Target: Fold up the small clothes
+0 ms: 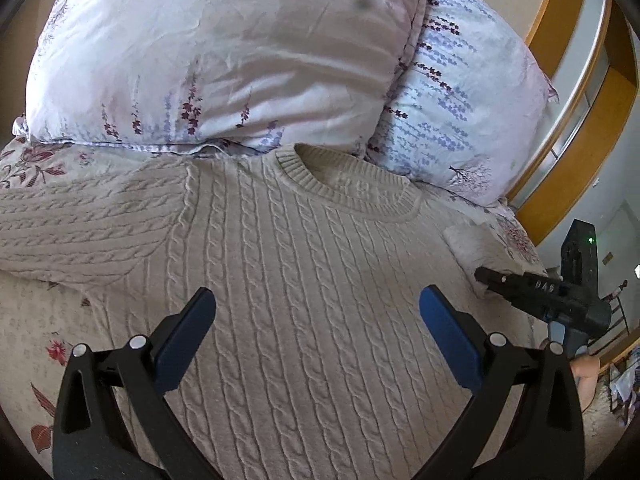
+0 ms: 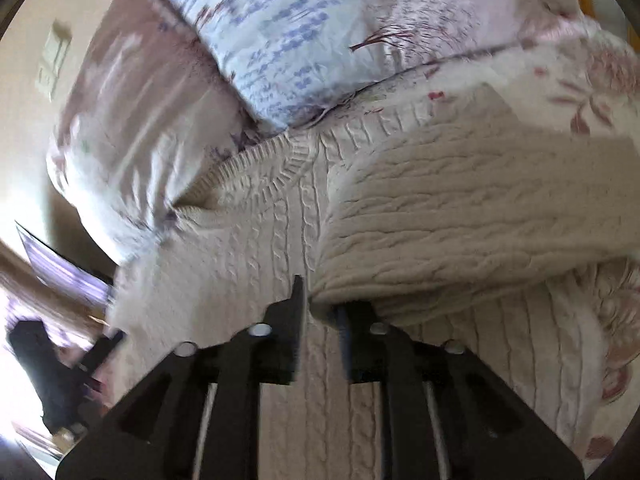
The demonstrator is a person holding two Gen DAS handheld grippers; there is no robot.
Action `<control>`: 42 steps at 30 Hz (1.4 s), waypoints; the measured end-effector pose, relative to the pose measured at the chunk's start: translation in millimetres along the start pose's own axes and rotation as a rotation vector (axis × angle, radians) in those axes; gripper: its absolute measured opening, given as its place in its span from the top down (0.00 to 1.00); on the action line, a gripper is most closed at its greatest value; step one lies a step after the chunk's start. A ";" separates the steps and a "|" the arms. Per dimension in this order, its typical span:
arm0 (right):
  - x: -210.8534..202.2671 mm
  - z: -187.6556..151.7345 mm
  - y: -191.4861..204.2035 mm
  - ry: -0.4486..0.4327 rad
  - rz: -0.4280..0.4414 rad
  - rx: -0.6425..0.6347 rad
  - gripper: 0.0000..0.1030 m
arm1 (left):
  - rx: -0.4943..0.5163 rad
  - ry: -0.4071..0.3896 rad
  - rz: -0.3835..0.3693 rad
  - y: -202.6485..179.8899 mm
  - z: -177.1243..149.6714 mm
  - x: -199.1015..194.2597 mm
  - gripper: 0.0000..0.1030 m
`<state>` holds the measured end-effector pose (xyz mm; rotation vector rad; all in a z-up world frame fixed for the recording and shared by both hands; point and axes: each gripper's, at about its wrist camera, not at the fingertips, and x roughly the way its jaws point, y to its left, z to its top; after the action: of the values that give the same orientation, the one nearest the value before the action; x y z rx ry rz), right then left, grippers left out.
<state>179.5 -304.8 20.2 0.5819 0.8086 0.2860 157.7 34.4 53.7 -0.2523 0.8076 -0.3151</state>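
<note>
A cream cable-knit sweater (image 1: 304,264) lies face up on the bed, collar toward the pillows, its left sleeve spread out to the left. My left gripper (image 1: 318,316) is open and empty just above the sweater's chest. My right gripper (image 2: 320,312) is shut on the right sleeve (image 2: 460,232), which is lifted and carried over the sweater's body. The right gripper also shows in the left wrist view (image 1: 486,274) at the sweater's right edge. The right wrist view is blurred.
Two floral pillows (image 1: 224,56) (image 1: 464,104) lean behind the collar. A floral bedsheet (image 1: 36,344) lies under the sweater. A wooden frame (image 1: 576,128) stands at the right. The bed's edge is at the far right.
</note>
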 end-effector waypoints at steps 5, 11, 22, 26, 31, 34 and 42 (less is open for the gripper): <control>-31.6 14.2 -33.3 -0.124 -0.028 0.191 0.48 | -0.030 0.008 -0.019 5.3 0.1 0.6 0.02; -61.8 25.1 -82.1 -0.257 -0.155 0.396 0.60 | -0.069 0.021 -0.043 13.5 -1.9 0.6 0.02; -60.5 41.9 41.4 -0.356 -0.156 -0.055 0.90 | -0.183 0.028 -0.116 32.8 1.7 -0.1 0.02; 10.6 5.8 132.4 -0.084 0.021 -0.382 0.73 | -0.268 0.035 -0.177 42.4 0.4 4.2 0.02; 61.0 -45.1 154.3 0.113 0.015 -0.518 0.53 | -0.367 0.082 -0.220 54.7 -3.2 16.4 0.07; 47.0 -40.4 111.6 0.124 0.039 -0.327 0.53 | -0.386 0.122 -0.223 55.7 -4.1 28.5 0.14; -11.7 -26.8 -44.1 -0.058 -0.007 0.326 0.53 | -0.445 0.165 -0.196 62.9 8.8 57.9 0.40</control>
<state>152.7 -335.5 -13.5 0.8886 0.8060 0.1301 213.0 72.0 -0.2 -0.7328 1.0148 -0.3412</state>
